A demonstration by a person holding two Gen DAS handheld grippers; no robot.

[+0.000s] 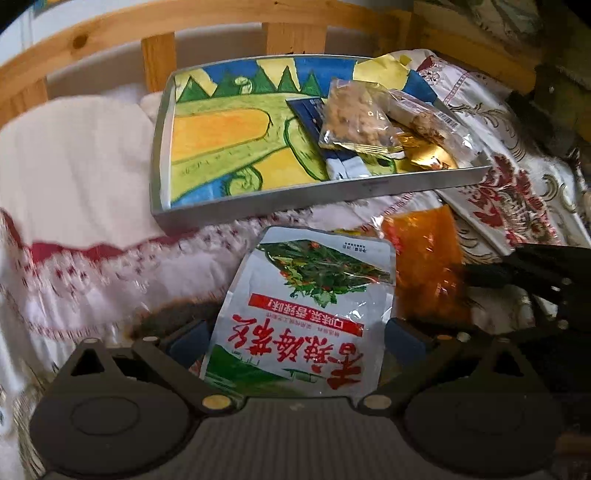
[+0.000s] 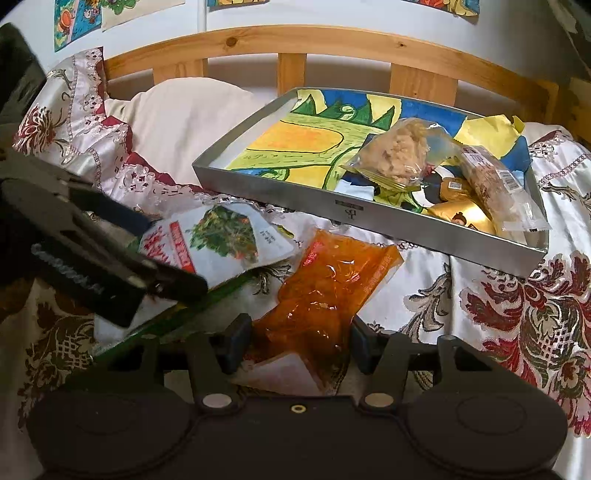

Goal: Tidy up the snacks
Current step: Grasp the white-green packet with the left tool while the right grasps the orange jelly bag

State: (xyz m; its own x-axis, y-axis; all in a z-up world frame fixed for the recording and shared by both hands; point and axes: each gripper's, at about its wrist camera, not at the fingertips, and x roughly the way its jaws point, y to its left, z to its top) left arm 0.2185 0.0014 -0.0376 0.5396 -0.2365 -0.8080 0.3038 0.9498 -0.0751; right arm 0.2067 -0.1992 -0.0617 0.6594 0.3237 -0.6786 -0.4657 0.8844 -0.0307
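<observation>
Gripping the orange sauce pouch (image 2: 325, 291) by its near end, my right tongs (image 2: 295, 343) had narrowed onto it. My left tongs (image 1: 295, 341) pinched the silver vegetable packet (image 1: 306, 306) across its width. Both packets lay on the embroidered cloth (image 2: 517, 314), just short of the metal tray (image 2: 369, 225) at twelve o'clock, where other snacks (image 2: 399, 155) were piled at its two o'clock end. I judged the slick pouch might slide out, or snag the tray wall, if lifted low. My right view alone showed the wall drawings (image 2: 77, 22); my left view alone showed the packet's red lettering.
</observation>
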